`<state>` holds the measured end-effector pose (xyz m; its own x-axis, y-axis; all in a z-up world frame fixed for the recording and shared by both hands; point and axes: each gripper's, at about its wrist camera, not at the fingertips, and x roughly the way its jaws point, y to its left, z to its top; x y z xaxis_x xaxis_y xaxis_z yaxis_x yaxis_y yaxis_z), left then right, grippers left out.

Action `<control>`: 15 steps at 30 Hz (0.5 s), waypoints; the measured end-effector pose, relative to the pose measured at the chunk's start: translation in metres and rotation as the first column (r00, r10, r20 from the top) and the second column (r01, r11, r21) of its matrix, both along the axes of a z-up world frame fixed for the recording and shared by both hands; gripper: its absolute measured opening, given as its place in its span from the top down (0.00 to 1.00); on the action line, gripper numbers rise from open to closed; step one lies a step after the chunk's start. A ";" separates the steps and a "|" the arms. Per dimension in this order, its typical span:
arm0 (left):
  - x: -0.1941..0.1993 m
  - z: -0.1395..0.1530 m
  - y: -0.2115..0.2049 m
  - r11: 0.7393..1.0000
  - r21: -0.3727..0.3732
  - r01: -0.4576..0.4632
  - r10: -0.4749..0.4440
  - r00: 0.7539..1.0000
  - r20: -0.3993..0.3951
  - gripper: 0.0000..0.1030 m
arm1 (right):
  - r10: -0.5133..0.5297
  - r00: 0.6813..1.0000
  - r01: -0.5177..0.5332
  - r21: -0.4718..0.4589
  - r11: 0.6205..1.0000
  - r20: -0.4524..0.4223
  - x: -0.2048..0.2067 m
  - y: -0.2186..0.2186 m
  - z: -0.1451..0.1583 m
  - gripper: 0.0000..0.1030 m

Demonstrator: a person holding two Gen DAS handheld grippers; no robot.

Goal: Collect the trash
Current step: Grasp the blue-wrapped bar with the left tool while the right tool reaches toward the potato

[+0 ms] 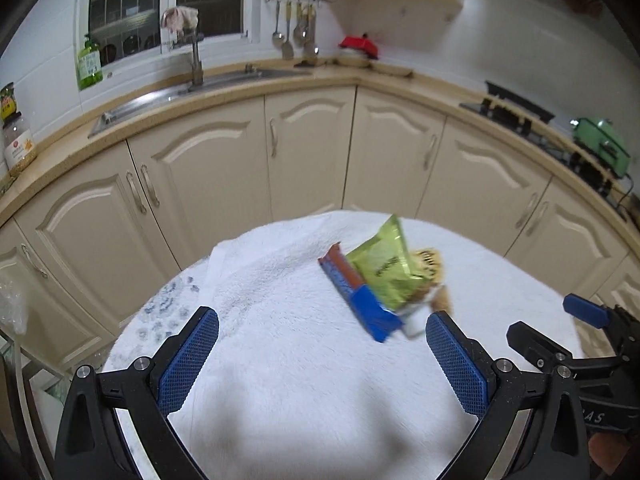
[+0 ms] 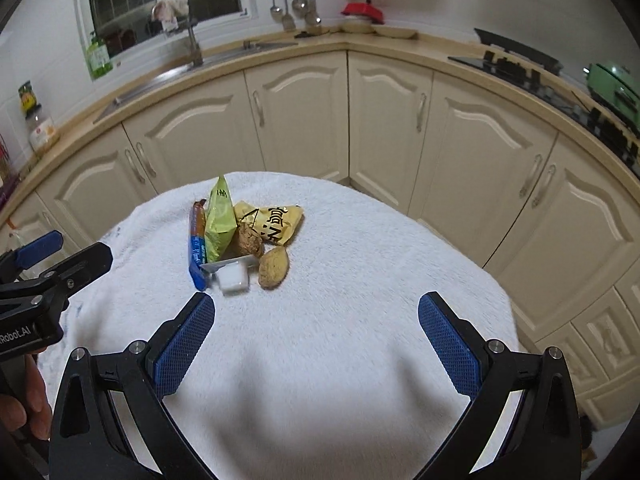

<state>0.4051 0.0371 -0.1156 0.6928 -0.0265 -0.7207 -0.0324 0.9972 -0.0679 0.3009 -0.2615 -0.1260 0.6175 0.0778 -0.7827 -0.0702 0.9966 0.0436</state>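
Observation:
A small pile of trash lies on a white towel (image 2: 360, 280) over a round table. It holds a blue and brown bar wrapper (image 2: 196, 246), a green packet (image 2: 219, 224), a yellow snack bag (image 2: 276, 222), a small white cup (image 2: 233, 277) and two brown nut shells (image 2: 273, 267). The pile also shows blurred in the left wrist view: blue wrapper (image 1: 360, 300), green packet (image 1: 386, 270). My left gripper (image 1: 322, 334) is open and empty, just short of the pile. My right gripper (image 2: 316, 316) is open and empty, near the cup.
Cream kitchen cabinets (image 2: 304, 116) curve behind the table. The counter holds a sink (image 1: 200, 84), a green bottle (image 1: 89, 64), jars (image 1: 16, 144), a stove (image 1: 520, 116) and a green appliance (image 1: 600, 144). The other gripper shows at each view's edge (image 1: 580, 344) (image 2: 48, 276).

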 end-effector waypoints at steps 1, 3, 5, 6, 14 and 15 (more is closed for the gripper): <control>0.013 -0.004 -0.005 1.000 0.001 -0.014 0.014 1.000 -0.007 0.01 | 0.003 1.000 -0.003 -0.016 1.000 -0.012 0.007 0.003 -0.007 0.01; 0.034 -0.014 -0.008 1.000 -0.004 -0.007 0.007 0.999 -0.035 0.01 | 0.009 0.999 -0.010 -0.026 1.000 -0.034 0.018 0.009 -0.017 0.05; 0.055 -0.023 -0.013 1.000 -0.002 -0.007 0.007 0.998 -0.065 0.02 | 0.015 0.998 -0.017 -0.037 0.999 -0.054 0.027 0.012 -0.026 0.08; 0.072 -0.026 -0.013 1.000 0.000 -0.007 0.007 0.997 -0.075 0.02 | 0.016 0.998 -0.019 -0.046 0.999 -0.064 0.032 0.013 -0.031 0.09; 0.153 -0.061 -0.016 0.999 0.015 -0.030 0.032 0.991 -0.134 0.12 | 0.041 0.993 -0.046 -0.041 0.998 -0.107 0.055 0.024 -0.051 0.21; 0.159 -0.063 -0.016 0.999 0.015 -0.033 0.034 0.990 -0.135 0.14 | 0.045 0.993 -0.050 -0.049 0.998 -0.108 0.056 0.026 -0.053 0.23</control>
<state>0.5637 0.0209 -0.1786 0.5893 0.0046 -0.8079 -0.0738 0.9961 -0.0481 0.3572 -0.2355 -0.1787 0.5270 0.0631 -0.8475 -0.1153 0.9933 0.0023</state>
